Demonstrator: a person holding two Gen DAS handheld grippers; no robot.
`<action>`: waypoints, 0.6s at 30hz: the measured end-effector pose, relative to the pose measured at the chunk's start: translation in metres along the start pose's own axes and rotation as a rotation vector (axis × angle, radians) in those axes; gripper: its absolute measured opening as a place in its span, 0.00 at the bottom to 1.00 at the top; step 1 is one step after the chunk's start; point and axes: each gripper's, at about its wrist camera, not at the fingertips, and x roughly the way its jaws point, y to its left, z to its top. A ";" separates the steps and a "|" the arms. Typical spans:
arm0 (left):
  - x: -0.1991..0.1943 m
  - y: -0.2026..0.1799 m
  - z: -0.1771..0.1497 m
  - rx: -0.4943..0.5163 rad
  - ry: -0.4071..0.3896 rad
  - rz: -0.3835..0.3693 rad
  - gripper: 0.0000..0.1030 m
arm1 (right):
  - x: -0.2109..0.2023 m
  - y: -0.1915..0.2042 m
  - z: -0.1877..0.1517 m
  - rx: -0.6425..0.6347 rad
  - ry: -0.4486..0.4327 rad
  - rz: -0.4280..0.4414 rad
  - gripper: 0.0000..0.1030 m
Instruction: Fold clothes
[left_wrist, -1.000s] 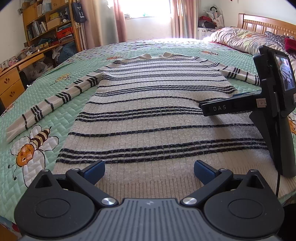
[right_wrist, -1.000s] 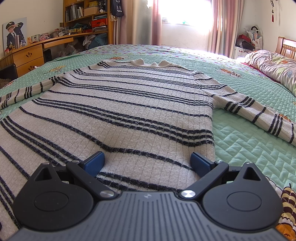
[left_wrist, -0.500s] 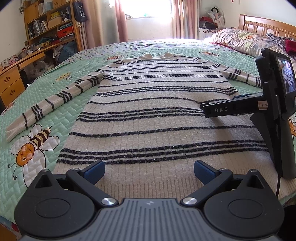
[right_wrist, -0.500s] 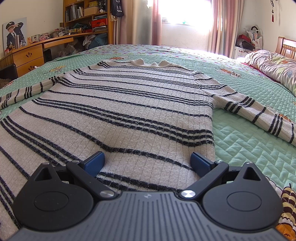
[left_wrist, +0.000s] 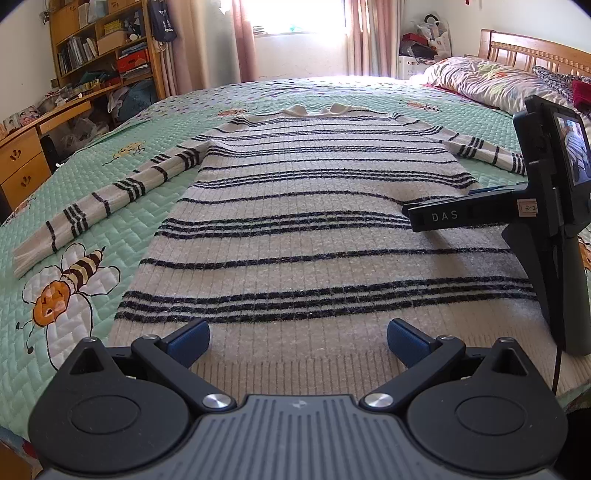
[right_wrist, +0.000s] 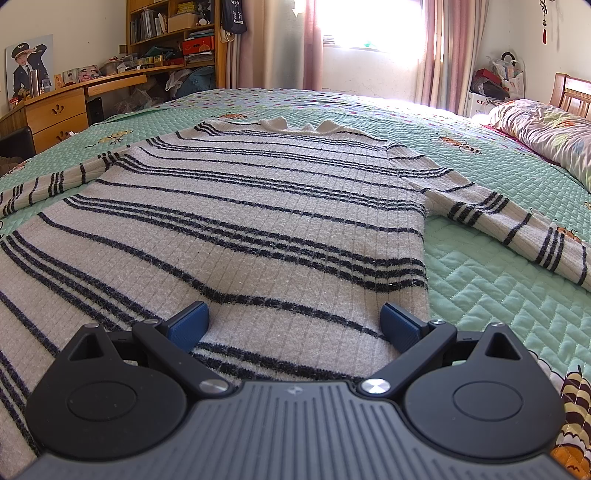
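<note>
Currently:
bed: green quilted bedspread (left_wrist: 92, 192) with bee prints
sweater: striped sweater (left_wrist: 314, 229) spread flat on it, sleeves out, hem nearest
left gripper (left_wrist: 297, 343): jaws wide apart, over hem, empty
right gripper (right_wrist: 293, 325): jaws apart, low over sweater's right edge, empty
</note>
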 end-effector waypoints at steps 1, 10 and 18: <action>0.000 0.000 0.000 0.003 0.000 0.000 0.99 | 0.000 0.000 0.000 0.000 0.000 0.000 0.96; -0.001 0.001 -0.001 -0.004 0.002 0.001 0.99 | 0.000 0.000 0.000 0.000 0.000 0.000 0.96; -0.002 0.000 -0.002 -0.001 0.001 0.000 0.99 | 0.000 0.000 0.000 0.000 0.000 0.000 0.96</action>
